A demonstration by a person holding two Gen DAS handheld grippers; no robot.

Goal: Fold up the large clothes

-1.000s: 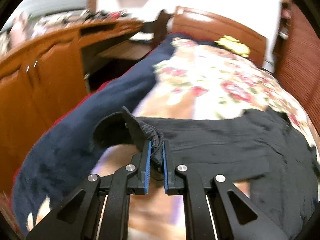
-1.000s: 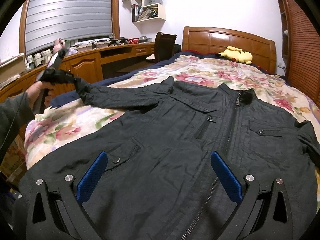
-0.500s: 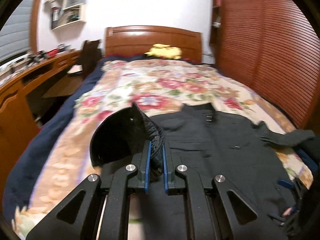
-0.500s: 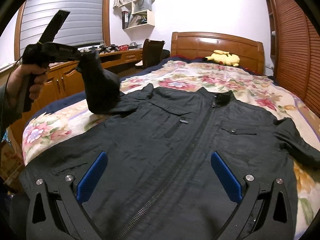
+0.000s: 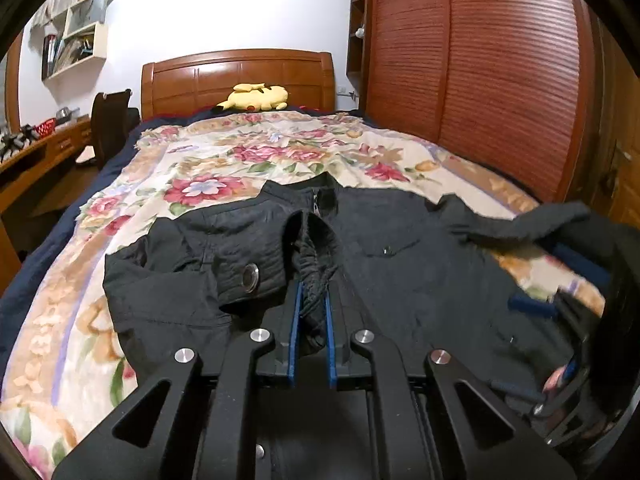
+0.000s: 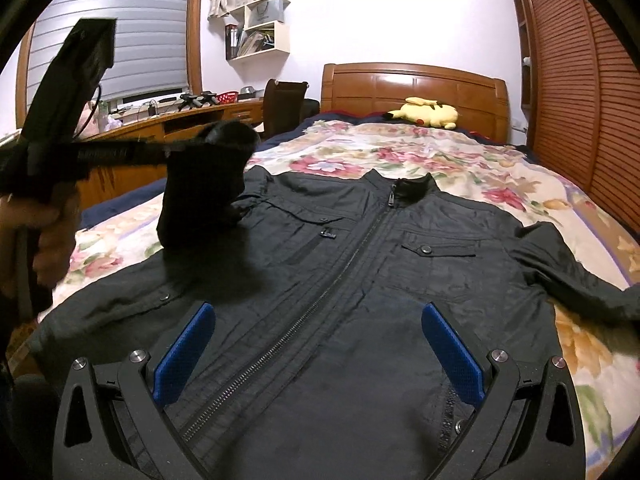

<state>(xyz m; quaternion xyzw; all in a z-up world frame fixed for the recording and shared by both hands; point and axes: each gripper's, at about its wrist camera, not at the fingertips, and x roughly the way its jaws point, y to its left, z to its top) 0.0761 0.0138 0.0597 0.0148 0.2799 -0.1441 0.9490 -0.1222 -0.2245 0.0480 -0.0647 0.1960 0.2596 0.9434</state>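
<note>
One black jacket (image 6: 360,280) lies front-up on the floral bedspread (image 6: 460,152) of the bed, collar toward the wooden headboard (image 6: 412,92), zip closed down the middle. Taking the jacket as landmark and going left to right in the right wrist view: off its left edge a person's hand (image 6: 44,236) grips the left tool (image 6: 208,144), which is raised above the jacket's left shoulder. Its jaws are pinched nearly closed on the cuff of one sleeve (image 6: 200,196), and the sleeve hangs down from them in a dark, blurred fold, its lower end on the jacket. In the left wrist view the bunched cuff (image 5: 312,264) sits between the two blue pads (image 5: 295,320), with one snap button beside it.

Nearest the camera, over the jacket's hem, the right tool (image 6: 316,352) holds its two blue pads wide apart with nothing between them — only cloth below. To the right, the second sleeve (image 6: 572,280) stretches out toward the bed's edge; its cuff is cut off by the frame.

Beyond the collar, one yellow plush toy (image 6: 428,112) rests against the headboard. Far left of the jacket stand one long wooden desk (image 6: 168,128) and one dark chair (image 6: 284,104); the small things on the desk are hard to make out.
</note>
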